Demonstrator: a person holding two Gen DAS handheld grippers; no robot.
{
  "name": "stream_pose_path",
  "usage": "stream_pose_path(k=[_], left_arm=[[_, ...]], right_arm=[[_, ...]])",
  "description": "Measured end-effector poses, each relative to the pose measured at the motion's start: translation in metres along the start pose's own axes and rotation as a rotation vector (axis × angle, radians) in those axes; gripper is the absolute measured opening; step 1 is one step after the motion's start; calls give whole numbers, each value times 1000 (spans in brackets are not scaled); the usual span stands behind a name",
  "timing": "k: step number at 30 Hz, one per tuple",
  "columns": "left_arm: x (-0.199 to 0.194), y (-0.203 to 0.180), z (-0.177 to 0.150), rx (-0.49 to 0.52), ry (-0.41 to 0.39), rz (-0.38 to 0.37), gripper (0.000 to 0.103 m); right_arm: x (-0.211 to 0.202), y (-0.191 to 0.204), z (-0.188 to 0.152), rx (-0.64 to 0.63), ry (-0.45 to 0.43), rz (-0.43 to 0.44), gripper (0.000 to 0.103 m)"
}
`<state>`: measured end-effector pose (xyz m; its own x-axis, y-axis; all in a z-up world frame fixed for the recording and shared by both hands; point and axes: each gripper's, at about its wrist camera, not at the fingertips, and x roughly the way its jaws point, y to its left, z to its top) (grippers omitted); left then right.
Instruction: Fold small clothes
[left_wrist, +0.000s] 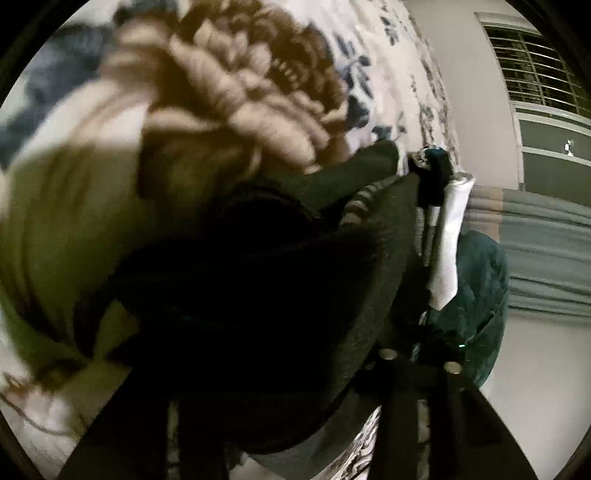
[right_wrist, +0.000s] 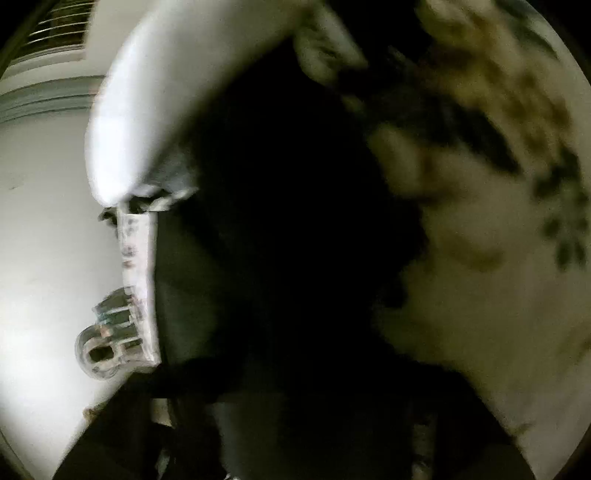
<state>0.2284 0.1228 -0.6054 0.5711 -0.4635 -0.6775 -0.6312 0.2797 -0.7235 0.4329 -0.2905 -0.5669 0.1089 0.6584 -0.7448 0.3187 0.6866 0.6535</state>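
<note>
A dark green knitted garment (left_wrist: 288, 266) fills the middle of the left wrist view and drapes over my left gripper (left_wrist: 295, 387), whose jaws seem closed on it, though the cloth hides the fingertips. In the right wrist view the same dark garment (right_wrist: 295, 240) covers my right gripper (right_wrist: 295, 406); its fingers are lost in shadow under the cloth. The other gripper, white and black, shows past the garment's edge in the left wrist view (left_wrist: 443, 206) and in the right wrist view (right_wrist: 136, 266). Both views are blurred by motion.
A bedspread (left_wrist: 236, 88) with a large brown and blue flower print lies below; it also shows in the right wrist view (right_wrist: 498, 166). A white wall (left_wrist: 472, 92), a barred window (left_wrist: 535, 66) and a dark teal bundle (left_wrist: 480, 295) are to the right.
</note>
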Motion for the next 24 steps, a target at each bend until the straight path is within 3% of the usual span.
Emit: stream_pose_path(k=[2,6,9,12,14,16,19,24], left_arm=[[-4,-10,6,63,21,15,33],[-7,-31,16,179,97,38,31],[-11,-46,18,296,181,62,30],[-10,-48,20,368,305,69,29],[4,-47,19,421,415,89,30],[13,-42,17,457,465,102,32],[10,-43,12,486,433,136,41],[-9,-37,9,413,318,148,46]], right_arm=[[-6,-9,-10,50,-25,40,26],[-33,-14,-47,83,-67,58,24],[-57,-27,-100,148,-91,74,23],[-80,-58,-185,308,-100,105,23],[-77,-74,-231,387,-85,93,23],[-71,-93,-264,441,-54,65,23],[-74,-103,-263,437,-32,1,38],[-124,-73,-230,199,-64,-189,45]])
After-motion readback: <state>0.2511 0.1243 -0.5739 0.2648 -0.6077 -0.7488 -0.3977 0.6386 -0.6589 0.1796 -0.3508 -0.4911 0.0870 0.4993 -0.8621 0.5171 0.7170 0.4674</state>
